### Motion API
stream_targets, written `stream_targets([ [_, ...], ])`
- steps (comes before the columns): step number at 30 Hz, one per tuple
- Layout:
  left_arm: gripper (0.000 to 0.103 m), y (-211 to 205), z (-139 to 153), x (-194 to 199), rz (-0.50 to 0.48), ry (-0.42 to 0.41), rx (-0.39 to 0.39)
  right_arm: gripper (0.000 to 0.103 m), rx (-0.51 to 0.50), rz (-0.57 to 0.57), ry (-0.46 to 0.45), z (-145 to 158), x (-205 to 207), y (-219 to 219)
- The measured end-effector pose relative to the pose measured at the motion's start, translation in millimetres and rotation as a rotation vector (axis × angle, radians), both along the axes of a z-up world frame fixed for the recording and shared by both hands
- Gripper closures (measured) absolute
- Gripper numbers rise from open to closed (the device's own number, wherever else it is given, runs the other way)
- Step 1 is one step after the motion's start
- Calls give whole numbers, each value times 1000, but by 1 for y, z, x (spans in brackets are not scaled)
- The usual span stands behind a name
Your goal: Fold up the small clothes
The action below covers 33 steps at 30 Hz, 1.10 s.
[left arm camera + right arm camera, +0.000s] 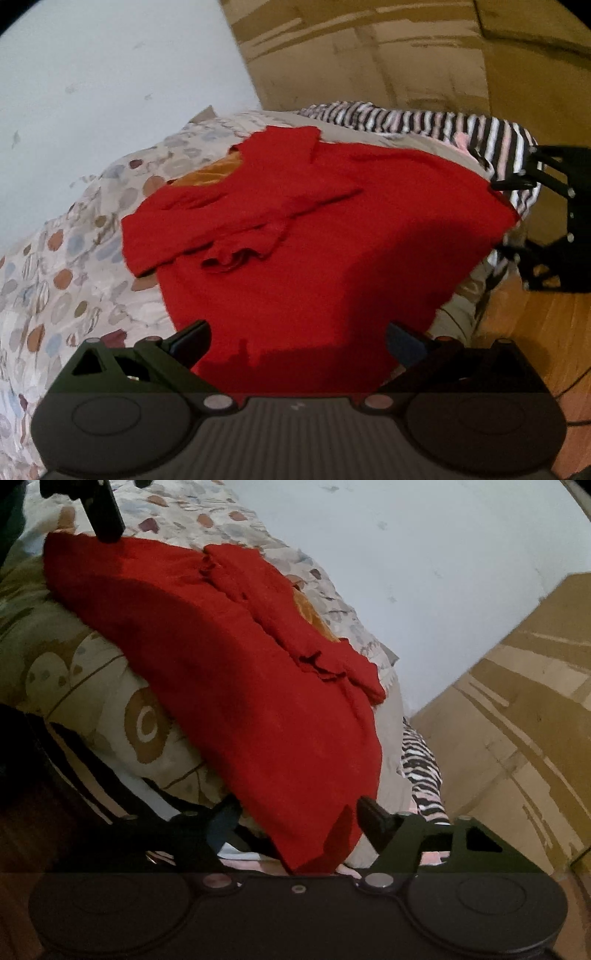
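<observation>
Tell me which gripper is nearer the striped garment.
Right. The right gripper straddles the red garment's corner beside the striped garment; the left gripper is at the opposite corner.

Left gripper [297,341] jaws wide apart, tilted down; right gripper [295,821] jaws also apart, pads unpressed

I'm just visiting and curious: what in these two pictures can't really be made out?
- Orange cloth: left wrist view, mostly covered by the red garment; what it is stays unclear.
- Striped garment: left wrist view, its near part is hidden behind the red garment.
- Right tool: right wrist view, red hem lies between the fingers; whether they pinch it is unclear.
- Left tool: left wrist view, the same doubt.
</observation>
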<state>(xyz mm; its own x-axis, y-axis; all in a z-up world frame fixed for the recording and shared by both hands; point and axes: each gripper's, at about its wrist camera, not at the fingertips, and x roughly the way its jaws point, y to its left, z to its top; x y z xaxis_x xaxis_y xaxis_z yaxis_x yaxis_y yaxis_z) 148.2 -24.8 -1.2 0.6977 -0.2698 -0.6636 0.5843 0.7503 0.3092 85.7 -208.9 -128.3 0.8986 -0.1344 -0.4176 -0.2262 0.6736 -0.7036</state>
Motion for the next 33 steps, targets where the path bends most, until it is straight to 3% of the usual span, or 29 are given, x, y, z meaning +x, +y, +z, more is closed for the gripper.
stream_targets([
  [2, 0, -4, -3, -4, -18, -7, 18, 58, -66, 34, 6, 2, -5, 8],
  [5, 0, -6, -4, -8, -32, 3, 13, 58, -212, 84, -47, -3, -11, 16],
  [11, 0, -8, -7, -8, -38, 6, 19, 58, -183, 83, -22, -6, -1, 11],
  [12, 0, -9, -7, -9, -42, 6, 18, 79, -159, 84, -14, -5, 2, 10],
  [13, 0, -9, -7, -10, -49, 5, 17, 92, -134, 81, -12, -1, 3, 10],
  [21, 0, -40, -23, -31, -170, -88, 115, 93, 329, 89, 49, 98, 33, -16],
  [26, 0, -74, -42, -30, -185, -136, 146, 93, 569, 128, 200, 147, 62, -27],
  [30, 1, -89, -53, -23, -131, -171, 130, 93, 629, 133, 267, 165, 73, -28],
  [33, 17, -85, -51, -18, -80, -192, 93, 93, 646, 126, 271, 173, 73, -30],
])
